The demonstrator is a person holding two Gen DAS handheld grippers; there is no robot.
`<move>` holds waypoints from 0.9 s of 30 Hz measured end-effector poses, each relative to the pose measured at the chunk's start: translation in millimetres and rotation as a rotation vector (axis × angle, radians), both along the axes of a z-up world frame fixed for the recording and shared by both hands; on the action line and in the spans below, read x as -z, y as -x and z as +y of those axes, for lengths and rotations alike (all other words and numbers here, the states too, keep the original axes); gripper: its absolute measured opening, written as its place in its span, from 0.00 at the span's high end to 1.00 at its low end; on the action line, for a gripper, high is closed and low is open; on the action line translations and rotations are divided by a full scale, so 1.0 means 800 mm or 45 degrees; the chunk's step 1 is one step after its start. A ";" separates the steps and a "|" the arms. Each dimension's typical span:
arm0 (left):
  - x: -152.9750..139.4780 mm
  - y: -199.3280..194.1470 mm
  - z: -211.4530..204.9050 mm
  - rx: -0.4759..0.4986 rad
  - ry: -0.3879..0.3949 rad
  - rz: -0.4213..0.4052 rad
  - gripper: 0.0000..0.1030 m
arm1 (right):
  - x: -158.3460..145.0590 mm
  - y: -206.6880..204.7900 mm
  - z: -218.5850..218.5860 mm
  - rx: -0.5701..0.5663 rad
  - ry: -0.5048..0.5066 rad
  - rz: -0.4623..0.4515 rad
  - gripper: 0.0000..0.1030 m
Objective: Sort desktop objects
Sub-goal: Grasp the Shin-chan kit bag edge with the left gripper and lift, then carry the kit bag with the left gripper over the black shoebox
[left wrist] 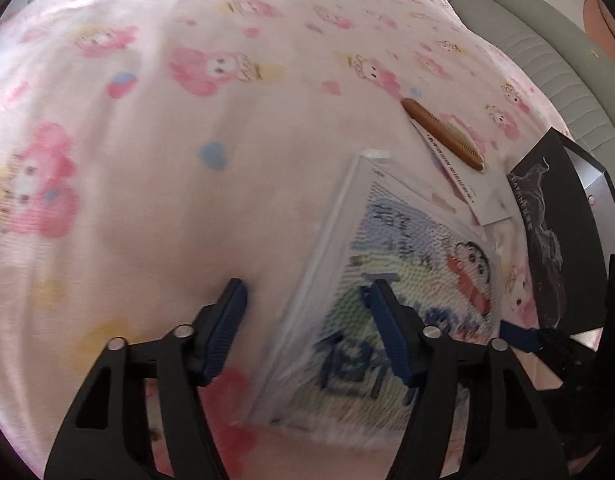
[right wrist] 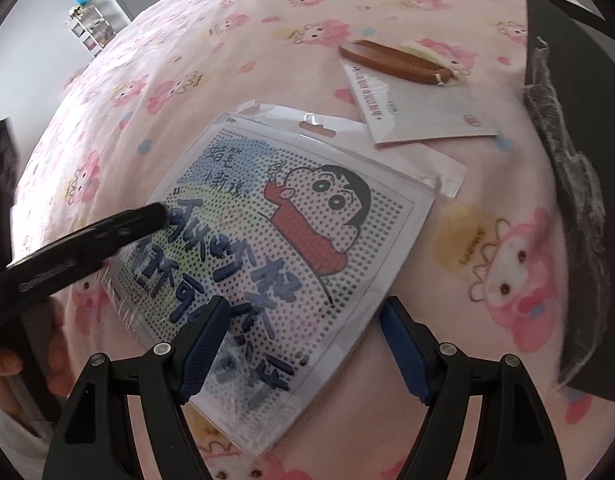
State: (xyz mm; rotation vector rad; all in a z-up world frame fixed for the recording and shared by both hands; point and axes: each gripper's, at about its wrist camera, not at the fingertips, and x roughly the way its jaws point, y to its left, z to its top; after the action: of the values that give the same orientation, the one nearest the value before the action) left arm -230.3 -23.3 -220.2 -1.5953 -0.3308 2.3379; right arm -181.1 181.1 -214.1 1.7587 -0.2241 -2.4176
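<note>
A cartoon bead-art kit in a clear bag point(right wrist: 267, 248) lies on the pink cartoon-print cloth point(right wrist: 227, 60); it also shows in the left wrist view point(left wrist: 387, 300). My left gripper point(left wrist: 307, 312) is open, its fingers either side of the kit's left edge. My right gripper point(right wrist: 305, 340) is open just above the kit's near corner. A brown wooden comb point(right wrist: 395, 64) rests on a white card point(right wrist: 419, 108) beyond the kit; the comb point(left wrist: 443, 134) and card point(left wrist: 467, 188) also show in the left wrist view. A black box point(left wrist: 555, 232) lies to the right, also in the right wrist view point(right wrist: 579, 160).
The left gripper's black arm point(right wrist: 75, 256) crosses the left of the right wrist view. A grey-green cushioned seat point(left wrist: 547, 40) stands beyond the cloth at the right. A white shelf with toys point(right wrist: 87, 24) stands far back left.
</note>
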 end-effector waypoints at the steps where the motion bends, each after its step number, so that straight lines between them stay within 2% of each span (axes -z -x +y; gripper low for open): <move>1: 0.000 -0.002 0.003 0.011 -0.003 -0.001 0.32 | 0.003 0.003 0.001 0.001 0.011 -0.003 0.26; 3: -0.001 -0.007 0.010 0.033 -0.009 -0.002 0.33 | 0.008 0.006 0.003 0.005 0.036 -0.008 0.22; 7: -0.011 -0.030 0.019 0.069 0.006 0.010 0.34 | 0.002 0.004 0.005 0.010 0.035 0.008 0.22; 13: -0.026 -0.066 0.013 0.097 -0.124 -0.025 0.41 | -0.026 -0.006 0.012 0.034 0.059 0.093 0.22; 17: -0.013 -0.061 0.018 0.074 -0.032 -0.044 0.41 | -0.014 -0.003 0.013 0.035 0.043 0.042 0.22; 20: -0.009 -0.051 0.012 0.046 -0.058 -0.049 0.41 | -0.008 -0.005 0.017 0.028 0.032 0.024 0.22; 27: 0.007 -0.017 0.027 0.070 -0.119 -0.048 0.39 | 0.007 0.003 0.006 0.024 0.029 0.004 0.22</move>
State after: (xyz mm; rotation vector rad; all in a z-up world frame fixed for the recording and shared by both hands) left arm -216.3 -2.1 -225.4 -1.5862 -0.3934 2.2204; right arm -183.5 185.8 -219.9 1.7513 -0.2682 -2.4207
